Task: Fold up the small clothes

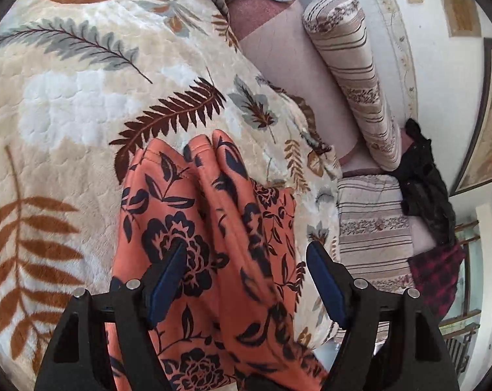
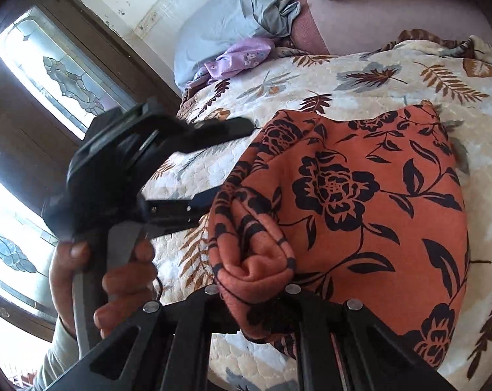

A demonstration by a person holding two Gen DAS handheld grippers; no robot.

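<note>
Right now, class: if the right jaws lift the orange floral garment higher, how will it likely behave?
The orange floral garment is probably floppy: it bunches into soft folds where the right gripper pinches it. It likely drapes and trails on the leaf-print blanket. It looks light, so unpinched layers may slide loose.

The right gripper's (image 2: 255, 296) fingertips are buried in a bunched fold of the orange floral garment (image 2: 360, 202), so its pads cannot be seen. The garment's near end runs off the bottom edge in the left wrist view. The left gripper (image 2: 213, 163) looks smeared with blur in the right wrist view.
</note>
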